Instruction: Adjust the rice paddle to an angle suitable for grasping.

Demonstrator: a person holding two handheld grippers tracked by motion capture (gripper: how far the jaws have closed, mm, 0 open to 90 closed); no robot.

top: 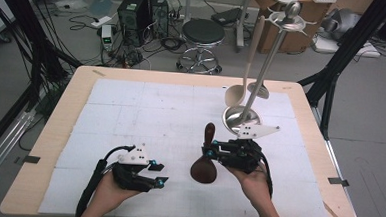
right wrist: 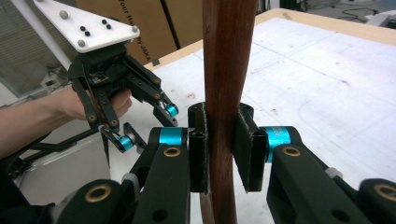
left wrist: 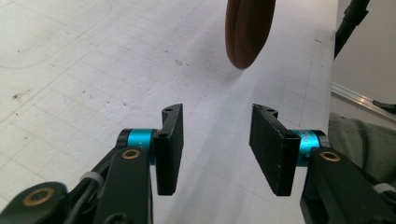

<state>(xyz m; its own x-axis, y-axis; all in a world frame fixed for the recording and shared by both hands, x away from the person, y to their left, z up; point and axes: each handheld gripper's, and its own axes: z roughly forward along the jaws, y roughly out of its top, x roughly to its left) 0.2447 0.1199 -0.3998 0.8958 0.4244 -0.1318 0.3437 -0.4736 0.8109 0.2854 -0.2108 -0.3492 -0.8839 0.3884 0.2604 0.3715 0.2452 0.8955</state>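
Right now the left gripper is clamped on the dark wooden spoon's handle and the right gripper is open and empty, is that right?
No, the sides are swapped. The right gripper clamps the dark wooden spoon by its handle, as the right gripper view shows; the left gripper is open and empty.

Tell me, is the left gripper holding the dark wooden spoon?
No, the left gripper stands open with nothing between its jaws; the dark wooden spoon is clamped by the right gripper.

Dark wooden spoon — upright, bowl down, above white mat
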